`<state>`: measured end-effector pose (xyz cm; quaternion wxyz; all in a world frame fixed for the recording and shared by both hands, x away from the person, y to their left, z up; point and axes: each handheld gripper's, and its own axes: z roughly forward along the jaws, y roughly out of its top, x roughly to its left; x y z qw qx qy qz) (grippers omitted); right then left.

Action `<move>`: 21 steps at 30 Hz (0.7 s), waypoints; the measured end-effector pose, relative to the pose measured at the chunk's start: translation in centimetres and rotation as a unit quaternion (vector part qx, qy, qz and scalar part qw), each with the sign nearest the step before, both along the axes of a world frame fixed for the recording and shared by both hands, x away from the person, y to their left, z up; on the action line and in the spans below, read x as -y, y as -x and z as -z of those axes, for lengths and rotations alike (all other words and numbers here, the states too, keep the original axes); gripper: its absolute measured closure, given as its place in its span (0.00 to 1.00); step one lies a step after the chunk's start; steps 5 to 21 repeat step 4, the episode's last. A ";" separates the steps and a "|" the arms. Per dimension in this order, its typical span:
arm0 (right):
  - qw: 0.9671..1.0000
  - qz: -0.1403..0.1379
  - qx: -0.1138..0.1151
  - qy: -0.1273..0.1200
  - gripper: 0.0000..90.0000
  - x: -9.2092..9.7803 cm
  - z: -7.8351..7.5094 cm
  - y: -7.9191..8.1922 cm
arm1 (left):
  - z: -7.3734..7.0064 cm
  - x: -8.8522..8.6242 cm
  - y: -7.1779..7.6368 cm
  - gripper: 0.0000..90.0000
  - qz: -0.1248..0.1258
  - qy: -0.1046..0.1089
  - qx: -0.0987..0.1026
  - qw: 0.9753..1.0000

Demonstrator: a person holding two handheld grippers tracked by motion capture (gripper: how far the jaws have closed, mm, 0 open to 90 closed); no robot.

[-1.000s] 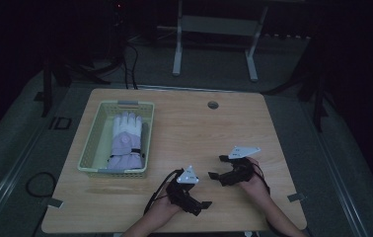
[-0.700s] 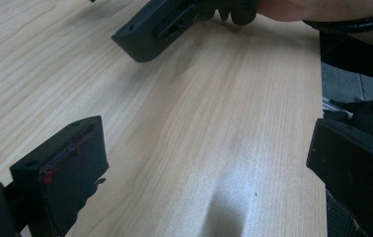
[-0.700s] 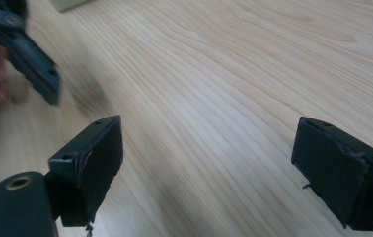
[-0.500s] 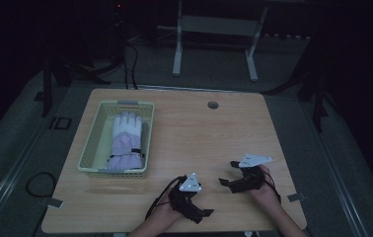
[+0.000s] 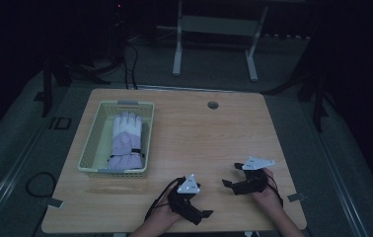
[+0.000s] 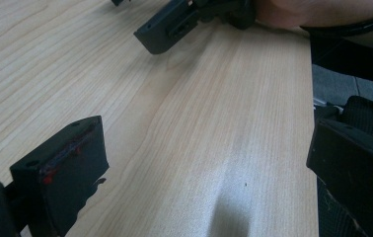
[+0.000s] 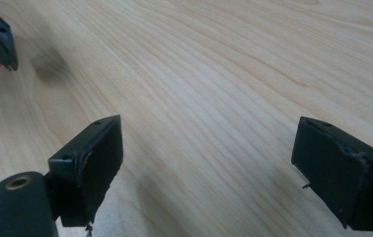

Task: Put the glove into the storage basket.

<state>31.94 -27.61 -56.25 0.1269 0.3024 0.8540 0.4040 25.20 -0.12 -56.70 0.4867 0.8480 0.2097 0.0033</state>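
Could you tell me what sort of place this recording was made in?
Probably a dim lab or workshop set up for recording: a bare wooden table on a grey floor, a metal stand behind it, and a cable lying loose beside it.

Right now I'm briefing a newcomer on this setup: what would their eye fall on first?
First, the pale glove lying in the yellow-green basket on the left of the wooden table. Next, the two grippers at the near edge, the left gripper and the right gripper, both with jaws apart over bare wood, holding nothing.
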 end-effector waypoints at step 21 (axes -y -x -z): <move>1.000 0.004 -0.001 0.001 0.14 0.0 0.0 0.0 | 0.1 0.0 0.1 0.03 0.001 -0.001 0.002 1.000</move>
